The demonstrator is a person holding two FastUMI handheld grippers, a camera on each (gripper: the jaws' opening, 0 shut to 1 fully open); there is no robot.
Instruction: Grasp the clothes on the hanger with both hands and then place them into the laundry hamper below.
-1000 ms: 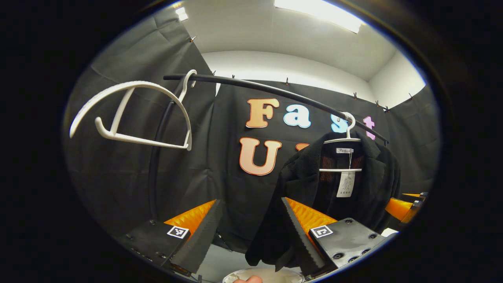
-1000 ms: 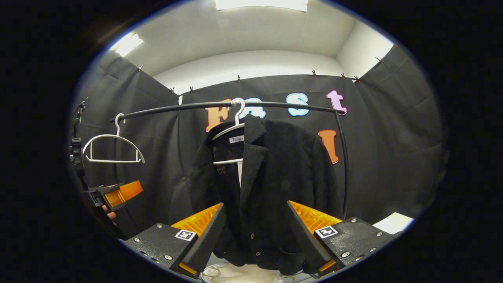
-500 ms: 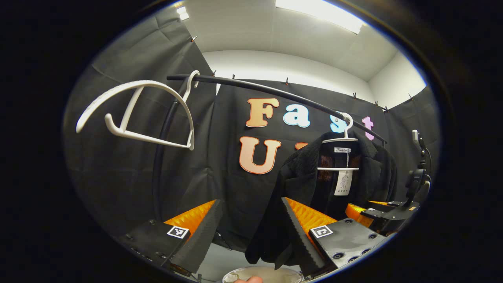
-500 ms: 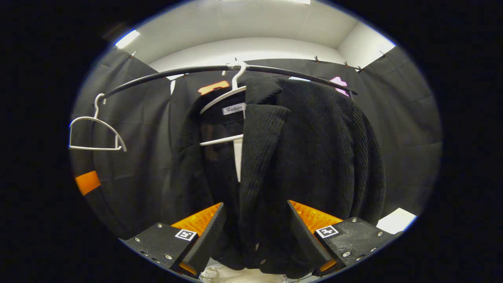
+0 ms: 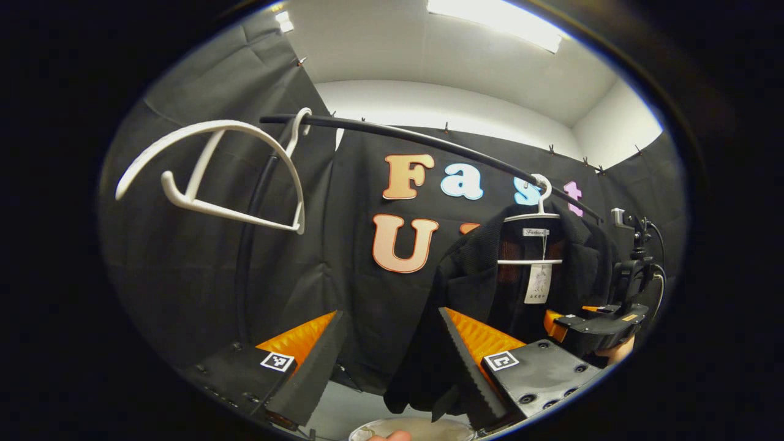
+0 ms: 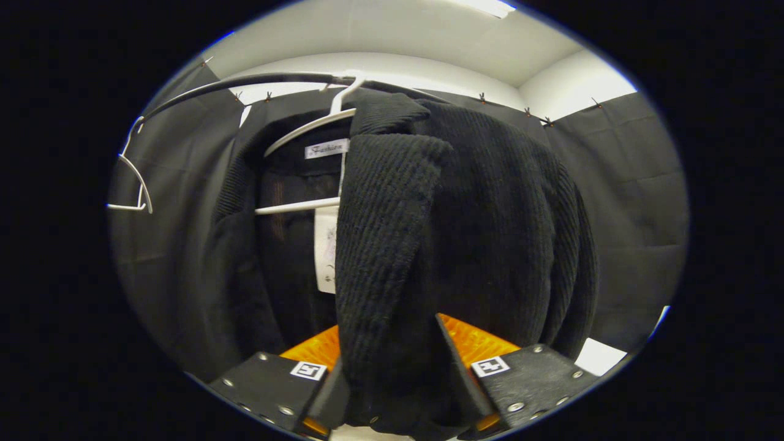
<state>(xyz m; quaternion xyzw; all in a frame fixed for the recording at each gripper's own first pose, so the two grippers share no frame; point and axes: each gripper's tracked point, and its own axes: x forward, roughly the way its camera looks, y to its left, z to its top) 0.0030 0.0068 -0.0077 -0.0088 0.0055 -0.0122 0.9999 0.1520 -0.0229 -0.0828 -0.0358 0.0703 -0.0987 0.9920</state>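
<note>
A black jacket (image 5: 478, 275) hangs on a white hanger (image 5: 534, 215) at the right end of the black rail (image 5: 429, 144). My left gripper (image 5: 392, 361) is open, low and to the left of the jacket, with one sleeve hanging by its right finger. Below it shows the pale rim of the hamper (image 5: 429, 424). In the right gripper view the jacket (image 6: 490, 233) is very close. My right gripper (image 6: 392, 392) is partly narrowed but open, and the ribbed front edge hangs between its fingers. The right gripper (image 5: 560, 320) also shows beside the jacket in the left gripper view.
An empty white hanger (image 5: 214, 177) hangs at the left end of the rail, above my left gripper, and it shows small as the empty hanger (image 6: 138, 190) in the right gripper view. A paper tag (image 5: 538, 283) dangles inside the jacket. Black cloth walls stand close behind.
My right gripper has moved forward into the jacket, and its fingers have drawn closer around the front edge. The left gripper has stayed nearly still.
</note>
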